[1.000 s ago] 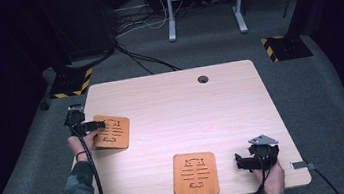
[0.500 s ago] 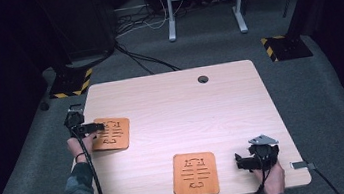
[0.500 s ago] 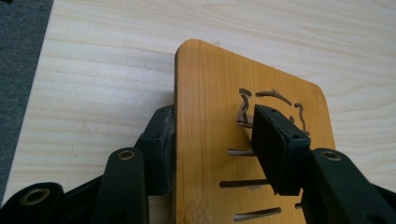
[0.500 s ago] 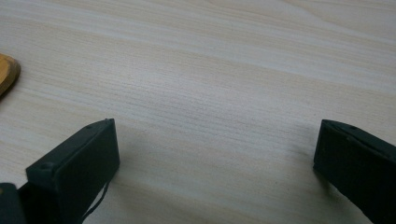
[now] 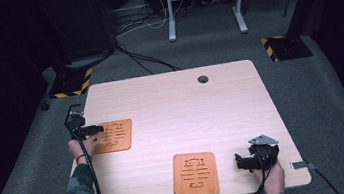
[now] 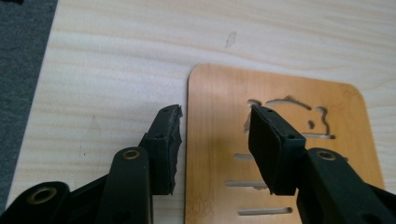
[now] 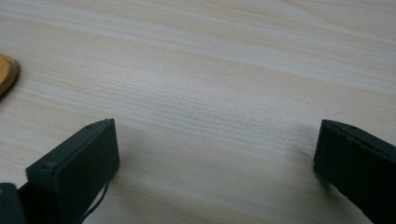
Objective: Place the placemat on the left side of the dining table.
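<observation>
On the pale wooden table (image 5: 177, 111) lie two flat orange-brown boards with cut-out slots, well apart from each other. One board (image 5: 113, 135) sits near the table's left edge; the other board (image 5: 195, 173) sits near the front edge, toward the middle. Both lie flat on the bare wood, with nothing resting on them, and no box, tray or bowl stands on the table. A small dark round hole (image 5: 203, 79) marks the table top near its far edge.

The left gripper (image 5: 95, 131) reaches in from the left side, held by the person's left hand (image 5: 80, 147), and its tips meet the left edge of the near-left board. In the left gripper view the left gripper (image 6: 215, 140) has its jaws spread apart, straddling that board's edge: one jaw stands over bare table just beside the board (image 6: 280, 149), the other over the board's surface near its cut-out slots. Whether the jaws touch the board I cannot tell.

The right gripper (image 5: 241, 162) rests near the table's front right corner, just beside the front board but apart from it, held by the right hand (image 5: 271, 181). In the right gripper view its jaws stand wide apart over bare wood (image 7: 210, 93), gripping nothing, and a rounded corner of the board (image 7: 7, 74) shows at the left edge.
</observation>
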The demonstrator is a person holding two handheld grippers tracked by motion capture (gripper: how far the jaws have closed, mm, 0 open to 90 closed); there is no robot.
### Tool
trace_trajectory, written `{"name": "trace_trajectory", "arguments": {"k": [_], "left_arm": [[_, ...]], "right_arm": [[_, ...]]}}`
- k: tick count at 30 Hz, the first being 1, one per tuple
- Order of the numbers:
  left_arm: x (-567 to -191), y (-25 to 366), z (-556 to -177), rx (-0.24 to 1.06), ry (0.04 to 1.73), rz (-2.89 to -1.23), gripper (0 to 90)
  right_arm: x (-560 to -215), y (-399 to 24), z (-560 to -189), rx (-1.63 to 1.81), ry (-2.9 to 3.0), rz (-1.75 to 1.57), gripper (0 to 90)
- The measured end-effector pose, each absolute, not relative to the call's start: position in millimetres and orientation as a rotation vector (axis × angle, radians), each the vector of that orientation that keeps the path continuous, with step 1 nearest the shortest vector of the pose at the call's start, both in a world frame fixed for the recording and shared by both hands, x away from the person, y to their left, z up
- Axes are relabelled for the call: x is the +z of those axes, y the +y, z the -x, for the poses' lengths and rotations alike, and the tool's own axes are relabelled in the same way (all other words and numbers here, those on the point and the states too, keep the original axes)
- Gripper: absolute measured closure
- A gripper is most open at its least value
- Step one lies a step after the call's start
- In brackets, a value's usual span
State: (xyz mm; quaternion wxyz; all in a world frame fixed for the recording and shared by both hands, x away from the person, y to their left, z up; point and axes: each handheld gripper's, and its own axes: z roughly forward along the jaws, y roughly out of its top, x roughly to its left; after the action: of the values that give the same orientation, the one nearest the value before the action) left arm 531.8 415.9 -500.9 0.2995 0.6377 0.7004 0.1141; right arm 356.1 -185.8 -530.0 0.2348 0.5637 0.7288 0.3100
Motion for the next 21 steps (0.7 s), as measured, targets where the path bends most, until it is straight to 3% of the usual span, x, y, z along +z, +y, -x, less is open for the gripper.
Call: {"name": "trace_trajectory", "arguments": {"k": [9, 12, 13, 16, 21], "left_arm": [[-502, 418, -529, 0.332, 1.861, -1.680, 35.9], [-501, 412, -526, 0.404, 1.866, -1.684, 33.0], [-501, 411, -525, 0.413, 1.854, -1.707, 26.7], [-501, 407, -518, 0.433, 1.812, -1.731, 19.4], [-497, 404, -506, 0.413, 1.749, -1.724, 14.1]], "right_arm": [[-530, -186, -356, 0.850, 2.000, -1.547, 0.0], [-530, -186, -356, 0.851, 2.000, -1.547, 0.0], [-530, -186, -356, 0.851, 2.000, -1.548, 0.0], [-530, -186, -356, 0.851, 2.000, -1.547, 0.0], [-530, -186, -356, 0.850, 1.999, -1.547, 0.0]]}}
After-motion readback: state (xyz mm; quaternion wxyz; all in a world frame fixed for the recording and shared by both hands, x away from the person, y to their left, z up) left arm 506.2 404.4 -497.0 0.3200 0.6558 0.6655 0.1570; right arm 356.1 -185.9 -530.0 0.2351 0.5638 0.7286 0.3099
